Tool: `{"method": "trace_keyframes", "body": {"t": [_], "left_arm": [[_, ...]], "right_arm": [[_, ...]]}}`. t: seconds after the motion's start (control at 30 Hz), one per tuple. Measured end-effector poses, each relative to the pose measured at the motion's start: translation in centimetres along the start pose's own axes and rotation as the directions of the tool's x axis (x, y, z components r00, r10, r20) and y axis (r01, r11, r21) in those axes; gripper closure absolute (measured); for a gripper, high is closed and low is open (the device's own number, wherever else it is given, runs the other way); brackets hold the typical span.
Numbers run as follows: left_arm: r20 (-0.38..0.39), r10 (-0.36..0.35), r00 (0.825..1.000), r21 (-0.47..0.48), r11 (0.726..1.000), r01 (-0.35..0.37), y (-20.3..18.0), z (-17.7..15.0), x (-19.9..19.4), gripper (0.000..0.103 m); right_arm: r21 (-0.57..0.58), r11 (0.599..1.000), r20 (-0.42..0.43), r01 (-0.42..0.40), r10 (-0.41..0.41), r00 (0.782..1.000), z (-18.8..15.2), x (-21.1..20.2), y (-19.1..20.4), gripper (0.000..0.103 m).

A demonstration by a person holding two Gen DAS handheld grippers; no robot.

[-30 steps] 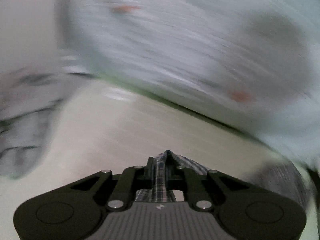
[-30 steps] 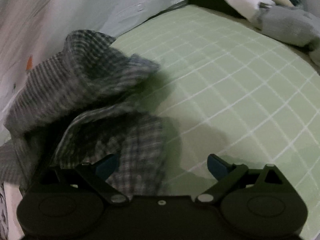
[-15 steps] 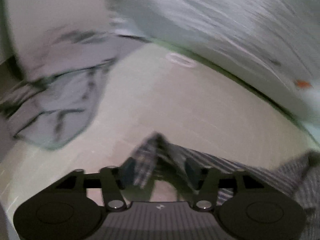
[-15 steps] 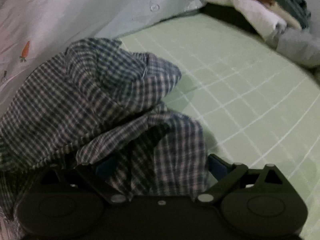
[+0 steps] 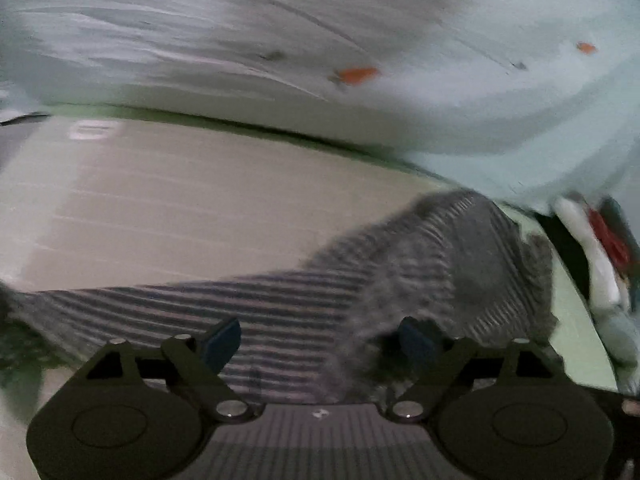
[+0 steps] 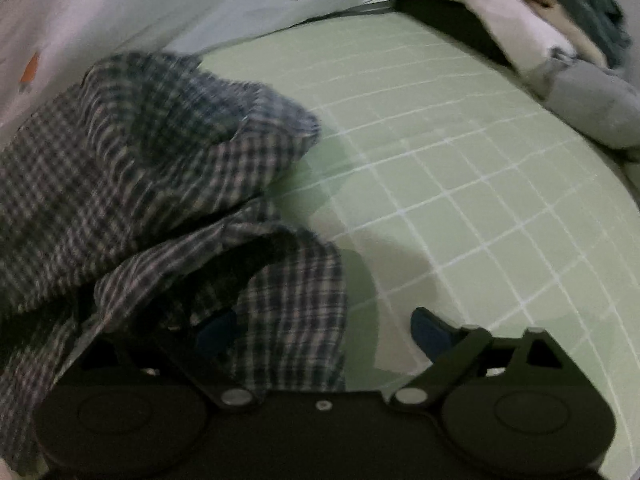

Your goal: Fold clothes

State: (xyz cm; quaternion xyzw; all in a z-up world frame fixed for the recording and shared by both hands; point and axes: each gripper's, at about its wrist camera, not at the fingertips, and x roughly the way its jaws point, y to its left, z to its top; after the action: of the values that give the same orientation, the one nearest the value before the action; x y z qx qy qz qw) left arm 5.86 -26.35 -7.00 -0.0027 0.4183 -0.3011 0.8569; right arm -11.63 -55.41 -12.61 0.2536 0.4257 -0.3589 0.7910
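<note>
We find the soft, light checked shirt crumpled on the green gridded sheet beside the pale quilt, best taken at a hem, with both left claw and right claw released over it

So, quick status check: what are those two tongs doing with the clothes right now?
Left tongs open, right tongs open. Plaid shirt crumpled, unfolded, on green grid sheet. Clothes pile at far corner, not in the way.
</note>
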Motion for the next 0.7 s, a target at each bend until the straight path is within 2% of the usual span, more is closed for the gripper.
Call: {"method": "trace_keyframes", "body": {"t": [0.03, 0.1, 0.13, 0.17, 0.2, 0.23, 0.27, 0.3, 0.43, 0.5, 0.6, 0.7], "left_arm": [[-0.013, -0.010, 1.000, 0.017, 1.000, 0.011, -0.6, -0.2, 0.5, 0.016], [-0.041, -0.008, 0.999, 0.049, 0.999, 0.010, -1.8, -0.6, 1.6, 0.017], [-0.052, -0.005, 0.999, 0.053, 0.999, 0.008, -2.2, -0.8, 2.1, 0.021], [-0.064, 0.001, 0.998, 0.055, 0.998, 0.003, -2.5, -0.9, 2.7, 0.026], [-0.081, 0.019, 0.997, 0.049, 0.999, -0.015, -2.6, -0.7, 3.6, 0.045], [-0.100, 0.039, 0.994, 0.042, 0.998, -0.035, -2.6, -0.6, 4.4, 0.074], [-0.124, 0.064, 0.990, 0.029, 0.998, -0.061, -2.5, -0.5, 5.2, 0.091], [-0.133, 0.086, 0.987, 0.012, 0.996, -0.085, -2.3, -0.4, 5.7, 0.101], [-0.091, 0.123, 0.988, -0.128, 0.983, -0.134, 0.6, 0.0, 4.7, 0.101], [-0.065, 0.138, 0.988, -0.196, 0.969, -0.149, 2.5, 0.3, 3.4, 0.100], [-0.031, 0.216, 0.976, -0.221, 0.951, -0.217, 4.6, 1.0, 0.8, 0.101], [0.019, 0.241, 0.970, -0.281, 0.933, -0.226, 6.3, 1.7, -2.7, 0.101]], "right_arm": [[-0.028, 1.000, 0.002, -0.013, 0.013, 1.000, 0.1, 0.0, 0.2, 0.015], [-0.077, 0.996, 0.016, -0.033, 0.035, 0.999, 0.1, -0.2, 0.5, 0.034], [-0.102, 0.994, 0.024, -0.042, 0.045, 0.999, 0.2, -0.3, 0.5, 0.041], [-0.129, 0.990, 0.032, -0.051, 0.056, 0.998, 0.2, -0.4, 0.6, 0.059], [-0.134, 0.990, 0.044, -0.037, 0.043, 0.998, 0.5, -0.5, 0.1, 0.077], [-0.136, 0.991, 0.057, -0.019, 0.027, 0.998, 0.8, -0.5, -0.4, 0.084], [-0.138, 0.990, 0.069, 0.000, 0.010, 0.998, 1.0, -0.6, -1.0, 0.087], [-0.139, 0.990, 0.082, 0.018, -0.006, 0.997, 1.3, -0.6, -1.5, 0.092], [-0.128, 0.988, 0.133, 0.089, -0.072, 0.988, 2.7, -0.9, -4.0, 0.094], [-0.115, 0.982, 0.163, 0.148, -0.129, 0.978, 3.9, -0.9, -5.5, 0.094], [-0.076, 0.963, 0.248, 0.258, -0.232, 0.941, 5.9, -2.4, -7.4, 0.096], [-0.016, 0.949, 0.340, 0.313, -0.290, 0.895, 7.9, -4.7, -8.5, 0.097]]}}
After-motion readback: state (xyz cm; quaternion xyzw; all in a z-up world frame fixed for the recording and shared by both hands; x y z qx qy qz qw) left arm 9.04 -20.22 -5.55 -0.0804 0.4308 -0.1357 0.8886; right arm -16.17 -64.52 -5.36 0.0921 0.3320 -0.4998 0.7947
